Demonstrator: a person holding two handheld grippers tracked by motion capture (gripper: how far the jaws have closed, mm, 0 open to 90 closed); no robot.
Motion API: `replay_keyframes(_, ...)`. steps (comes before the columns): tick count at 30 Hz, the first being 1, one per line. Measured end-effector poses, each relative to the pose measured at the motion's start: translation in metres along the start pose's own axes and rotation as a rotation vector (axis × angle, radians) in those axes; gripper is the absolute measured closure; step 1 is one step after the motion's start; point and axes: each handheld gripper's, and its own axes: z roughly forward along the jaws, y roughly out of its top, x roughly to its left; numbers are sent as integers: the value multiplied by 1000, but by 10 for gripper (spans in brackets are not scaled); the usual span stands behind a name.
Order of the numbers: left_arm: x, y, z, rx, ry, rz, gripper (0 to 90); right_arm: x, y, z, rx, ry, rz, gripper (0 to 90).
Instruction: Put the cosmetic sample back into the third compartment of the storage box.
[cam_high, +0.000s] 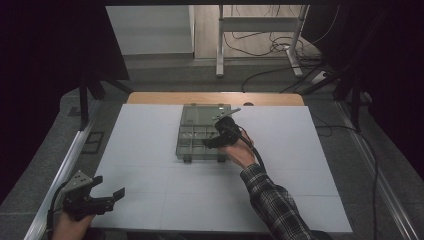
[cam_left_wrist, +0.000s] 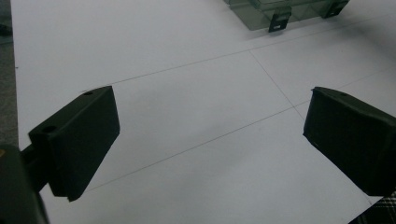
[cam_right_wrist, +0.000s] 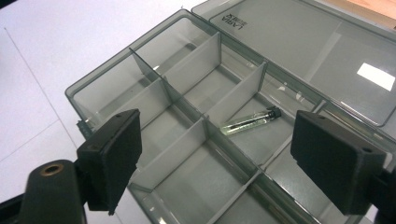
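**One box, one vial, two claws**

One clear grey plastic box (cam_high: 200, 132) with its lid (cam_right_wrist: 303, 51) folded back flat, set toward the far middle of the white surface (cam_high: 150, 150). Dividers split it into several compartments. Contents: one small glass vial (cam_right_wrist: 250, 121) with a dark cap, lying on its side in one compartment; the others seen are bare. Right claw (cam_right_wrist: 215, 158) hovers over the box, jaws wide. Left claw (cam_high: 107, 192) near the front left corner, jaws wide, holding nothing.

Smoky grey box (cam_right_wrist: 196, 116), white table (cam_high: 150, 150), plaid sleeve (cam_high: 272, 200)
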Motion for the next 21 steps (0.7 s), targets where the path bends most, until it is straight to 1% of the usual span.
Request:
replay_keyframes(7, 0, 0, 0, 0, 0, 0, 40, 1, -4, -8, -3, 8, -10, 122)
replay_keyframes(11, 0, 0, 0, 1, 1, 0, 40, 3, -7, -11, 12, 10, -15, 100)
replay_keyframes(12, 0, 0, 0, 1, 1, 0, 40, 3, -8, -11, 12, 11, -26, 94)
replay_keyframes(14, 0, 0, 0, 0, 1, 1, 40, 4, -10, -12, 7, 7, -29, 86)
replay_keyframes(18, 0, 0, 0, -1, 2, 3, 40, 6, -12, -14, 5, 4, -29, 57)
replay_keyframes(21, 0, 0, 0, -1, 2, 3, 40, 6, -14, -15, 7, 1, -26, 52)
